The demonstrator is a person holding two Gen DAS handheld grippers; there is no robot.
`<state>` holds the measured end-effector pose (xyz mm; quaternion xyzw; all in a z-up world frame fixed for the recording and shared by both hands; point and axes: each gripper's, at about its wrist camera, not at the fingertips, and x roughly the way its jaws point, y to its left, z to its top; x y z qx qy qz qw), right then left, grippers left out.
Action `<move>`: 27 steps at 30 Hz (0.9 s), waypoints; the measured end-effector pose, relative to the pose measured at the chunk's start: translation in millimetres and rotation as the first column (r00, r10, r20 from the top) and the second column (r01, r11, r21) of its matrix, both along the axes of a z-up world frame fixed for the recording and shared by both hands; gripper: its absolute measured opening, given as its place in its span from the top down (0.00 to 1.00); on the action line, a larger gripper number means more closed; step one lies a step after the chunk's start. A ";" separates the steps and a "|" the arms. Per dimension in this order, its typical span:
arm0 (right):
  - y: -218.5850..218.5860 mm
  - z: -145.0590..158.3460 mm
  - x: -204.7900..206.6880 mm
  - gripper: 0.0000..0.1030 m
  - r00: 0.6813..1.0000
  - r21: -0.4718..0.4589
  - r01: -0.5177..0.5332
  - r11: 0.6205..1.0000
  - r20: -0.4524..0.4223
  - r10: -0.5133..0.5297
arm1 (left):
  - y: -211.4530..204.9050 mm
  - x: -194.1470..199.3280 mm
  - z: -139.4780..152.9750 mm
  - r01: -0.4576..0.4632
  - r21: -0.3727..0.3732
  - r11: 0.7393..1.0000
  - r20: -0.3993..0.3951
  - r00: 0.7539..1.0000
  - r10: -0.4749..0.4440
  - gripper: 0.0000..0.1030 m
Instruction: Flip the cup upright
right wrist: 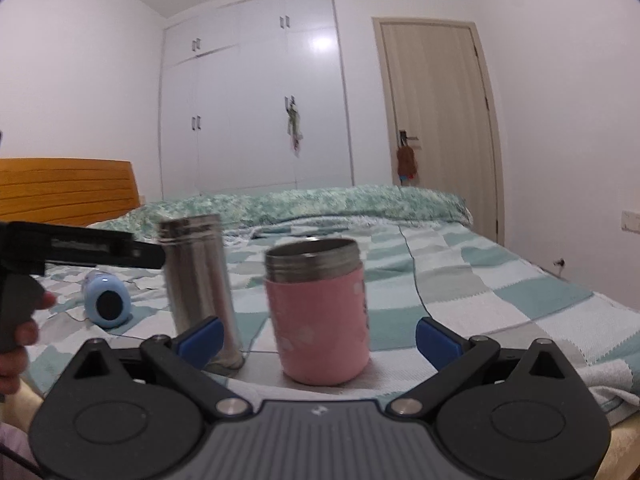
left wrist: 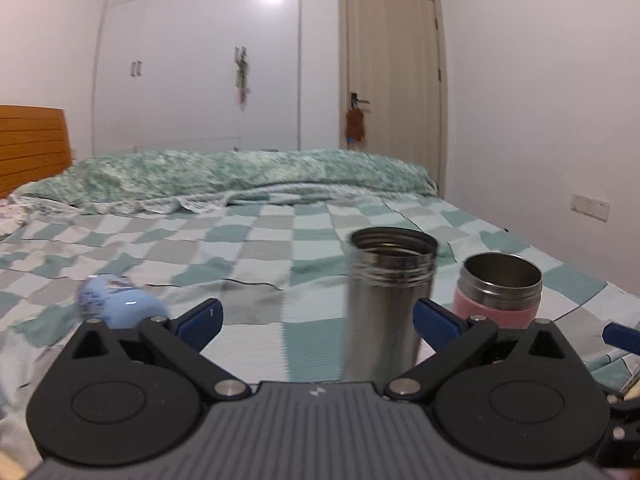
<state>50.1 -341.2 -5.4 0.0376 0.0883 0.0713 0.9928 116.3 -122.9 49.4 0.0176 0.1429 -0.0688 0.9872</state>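
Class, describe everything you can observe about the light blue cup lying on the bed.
The light blue cup lies on its side on the checked bedspread, left of the upright steel flask and apart from it. It looks smooth and glossy, with a highlight on its rounded body. One end, a dark circle, faces the right wrist camera; the left wrist view shows a blurred printed pattern near the other end. Only the bedspread touches it; no gripper holds it.

A tall steel cup (left wrist: 386,304) is seen standing upright, mouth open, between the left gripper's (left wrist: 316,322) spread fingers, nearer the right one. A blue cup (right wrist: 106,300) is lying sideways, far left.
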 end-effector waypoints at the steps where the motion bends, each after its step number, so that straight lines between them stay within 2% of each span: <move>1: 3.9 1.2 -2.7 0.00 1.000 -0.012 -0.006 1.000 0.011 0.006 | 7.4 -7.1 0.3 -0.012 -0.001 1.000 0.006 1.000 0.012 0.00; 10: 29.3 5.3 -23.3 0.00 0.999 -0.069 -0.036 0.997 0.035 0.039 | 69.9 -64.3 -16.5 -0.120 -0.019 0.993 0.043 0.992 0.120 0.00; 14: 37.8 4.3 -31.1 0.00 0.998 -0.089 -0.040 0.995 0.036 0.044 | 89.5 -76.4 -30.1 -0.162 -0.022 0.986 0.026 0.986 0.163 0.00; 18: 48.0 1.3 -36.7 0.00 0.998 -0.126 -0.023 0.992 0.048 0.029 | 99.5 -86.2 -43.0 -0.195 -0.026 0.981 0.025 0.980 0.195 0.00; 27: 64.7 -3.3 -39.5 0.00 0.997 -0.186 -0.008 0.983 0.078 0.023 | 106.9 -100.3 -54.1 -0.221 -0.013 0.975 0.086 0.971 0.221 0.00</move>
